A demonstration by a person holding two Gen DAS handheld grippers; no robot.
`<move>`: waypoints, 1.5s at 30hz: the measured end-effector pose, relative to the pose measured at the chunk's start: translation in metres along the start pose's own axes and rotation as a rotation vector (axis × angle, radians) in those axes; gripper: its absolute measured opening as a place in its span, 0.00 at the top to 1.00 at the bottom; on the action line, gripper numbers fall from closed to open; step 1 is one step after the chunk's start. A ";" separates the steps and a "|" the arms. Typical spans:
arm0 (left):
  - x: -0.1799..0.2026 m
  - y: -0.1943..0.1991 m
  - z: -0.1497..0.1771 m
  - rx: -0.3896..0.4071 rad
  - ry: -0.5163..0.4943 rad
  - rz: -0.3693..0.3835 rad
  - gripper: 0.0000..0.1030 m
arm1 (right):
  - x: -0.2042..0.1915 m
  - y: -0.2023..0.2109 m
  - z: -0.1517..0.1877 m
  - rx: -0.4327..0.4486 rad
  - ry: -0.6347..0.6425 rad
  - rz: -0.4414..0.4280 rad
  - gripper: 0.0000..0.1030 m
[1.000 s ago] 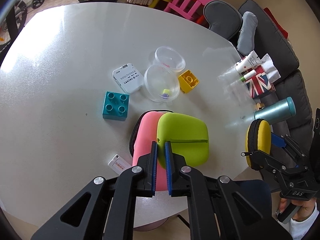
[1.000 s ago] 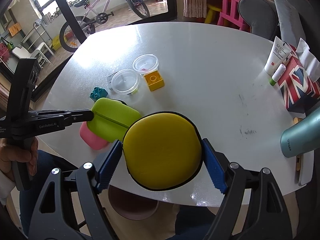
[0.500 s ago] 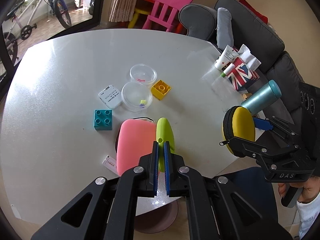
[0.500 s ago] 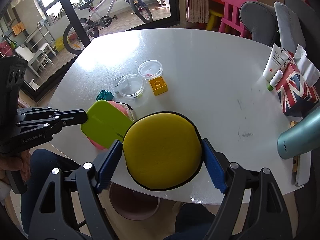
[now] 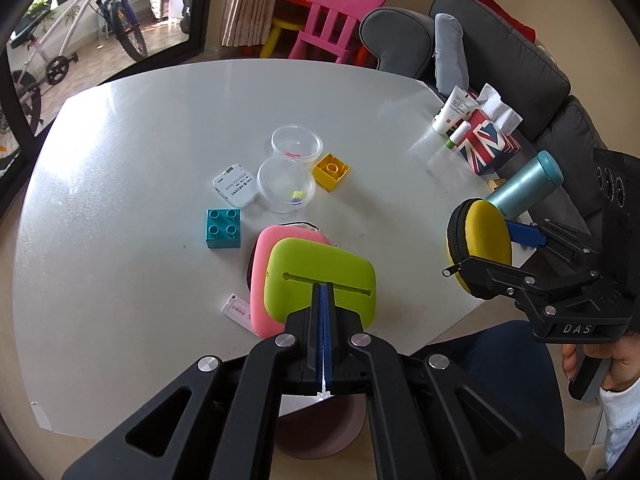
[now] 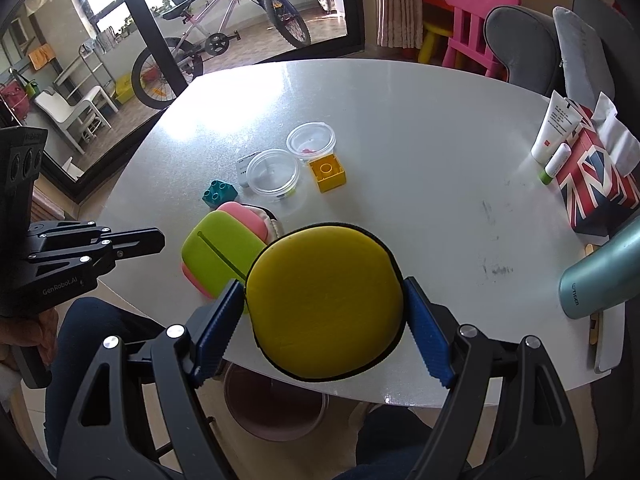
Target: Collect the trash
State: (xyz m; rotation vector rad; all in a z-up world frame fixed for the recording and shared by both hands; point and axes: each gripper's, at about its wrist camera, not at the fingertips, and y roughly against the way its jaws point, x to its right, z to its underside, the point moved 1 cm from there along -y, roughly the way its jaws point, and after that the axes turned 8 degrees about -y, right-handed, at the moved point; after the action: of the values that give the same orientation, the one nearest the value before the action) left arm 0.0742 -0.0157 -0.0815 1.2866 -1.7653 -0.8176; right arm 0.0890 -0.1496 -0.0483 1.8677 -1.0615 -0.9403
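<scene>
the left gripper point(image 5: 322, 300) pinches the green pouch point(image 5: 320, 276) just ahead. the right gripper point(image 6: 324, 312) squeezes the yellow round case point(image 6: 324, 304). hold tight and carry both over the brown bin point(image 6: 276, 412) below.

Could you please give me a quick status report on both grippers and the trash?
Left gripper shut, beside green pouch. Right gripper shut on yellow round case. Bin below table edge, unobstructed.

From where I look, a teal brick point(image 5: 223, 228) sits left of centre, a yellow brick point(image 5: 331, 172) near the middle beside two clear tubs point(image 5: 286, 185), a flag-printed tissue box point(image 5: 486, 146) at the right edge, and a pink chair point(image 5: 335, 20) up top.
</scene>
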 end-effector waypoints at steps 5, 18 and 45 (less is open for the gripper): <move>0.000 -0.007 0.000 -0.031 -0.018 -0.048 0.87 | 0.000 -0.006 0.000 -0.009 -0.003 0.000 0.24; -0.021 -0.019 -0.005 -0.049 0.039 -0.045 0.07 | 0.004 -0.011 0.004 -0.019 -0.016 -0.003 0.23; -0.020 -0.063 0.000 -0.101 0.059 0.082 0.37 | 0.017 -0.024 0.005 -0.049 -0.039 0.004 0.23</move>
State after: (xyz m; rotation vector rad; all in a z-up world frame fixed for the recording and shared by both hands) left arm 0.1060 -0.0143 -0.1397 1.1532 -1.6969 -0.8034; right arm 0.0993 -0.1578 -0.0755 1.8133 -1.0564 -0.9952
